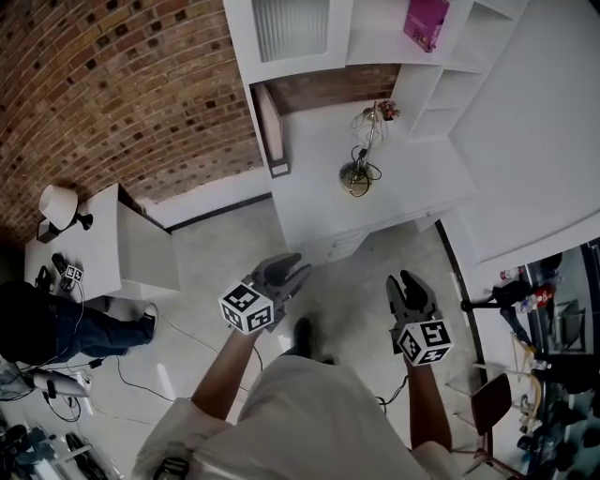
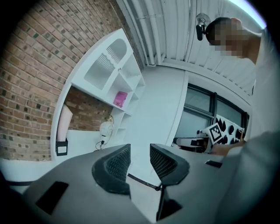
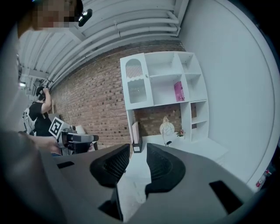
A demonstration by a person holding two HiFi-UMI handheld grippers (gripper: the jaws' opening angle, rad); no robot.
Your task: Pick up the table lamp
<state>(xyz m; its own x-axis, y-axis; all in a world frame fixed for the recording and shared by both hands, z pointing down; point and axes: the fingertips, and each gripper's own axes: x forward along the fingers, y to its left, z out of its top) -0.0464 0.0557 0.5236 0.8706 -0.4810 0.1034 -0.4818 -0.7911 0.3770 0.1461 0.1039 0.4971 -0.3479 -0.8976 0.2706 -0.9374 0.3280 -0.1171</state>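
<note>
Left gripper view: jaws of left gripper (image 2: 140,152) apart, clamping nothing. Right gripper (image 3: 138,152) likewise parted and empty. Farther out, well apart from both, table lamp (image 1: 359,165) upright near middle of white table (image 1: 422,178), below shelf unit (image 1: 375,42) at back edge.

We find the wire-framed metal table lamp (image 1: 356,175) standing on the white wooden desk (image 1: 309,192), near the middle of its top. A small potted flower (image 1: 386,111) sits behind it, toward the back right corner. A pink upright board in a dark holder (image 1: 270,129) stands along the desk's left edge. The white shelf unit (image 1: 375,42) rises from the back edge, with a pink box (image 1: 427,21) in an upper compartment. Left of the desk, well apart, a white side table (image 1: 98,239) stands against the red brick wall (image 1: 122,84). The left gripper (image 1: 289,270) and right gripper (image 1: 404,284) are side by side before the desk's front edge, clear of it.
</note>
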